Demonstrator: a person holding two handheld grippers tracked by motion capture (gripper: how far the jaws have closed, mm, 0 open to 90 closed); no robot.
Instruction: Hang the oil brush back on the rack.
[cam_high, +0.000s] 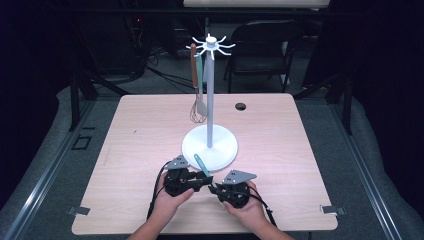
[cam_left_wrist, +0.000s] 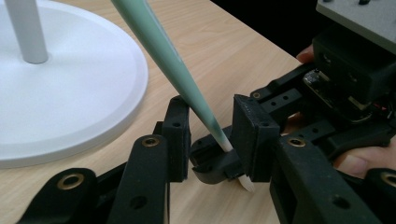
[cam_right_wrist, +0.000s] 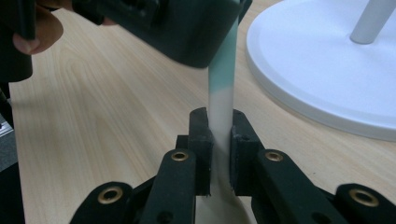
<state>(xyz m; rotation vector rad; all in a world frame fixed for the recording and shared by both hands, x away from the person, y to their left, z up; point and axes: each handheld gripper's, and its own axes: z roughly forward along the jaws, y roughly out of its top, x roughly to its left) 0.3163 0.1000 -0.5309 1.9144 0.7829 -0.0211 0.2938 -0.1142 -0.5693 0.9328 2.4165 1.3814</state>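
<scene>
A: What is held, and by which claw?

B: At the near middle of the counter (cam_high: 140, 150), a mint-and-white spatula (cam_high: 202, 165) is passed between the two claws. The left claw (cam_high: 204, 181) is spread around the green handle, with its pads apart from it in the left gripper view, where the handle (cam_left_wrist: 187, 88) runs up toward eleven o'clock. The right claw (cam_high: 214, 188) is pressed onto the white end, the spatula (cam_right_wrist: 220, 116) pinched between both pads in the right gripper view.

A: So the step in hand is judged to be a handover?

B: Most likely, or a re-grip before hanging. A white stand (cam_high: 209, 145) is placed at twelve o'clock from the hands, and a whisk (cam_high: 196, 107) and a second tool (cam_high: 200, 100) are already hung from its hooks at eleven o'clock of the pole.

A: How should it be done well?

B: The right claw's pinch should be kept firm until the left pads are seated squarely on the handle. The left grip should be taken well up the green part, so that the tool is not levered out. The tip, seen just above the counter in the left gripper view, should not be dragged across the wood.

A: What could go wrong?

B: The handle is tapered and smooth, so slipping may be expected if it is released too soon. The base of the stand lies just beside the claws at one o'clock and should be cleared when the tool is lifted.
</scene>
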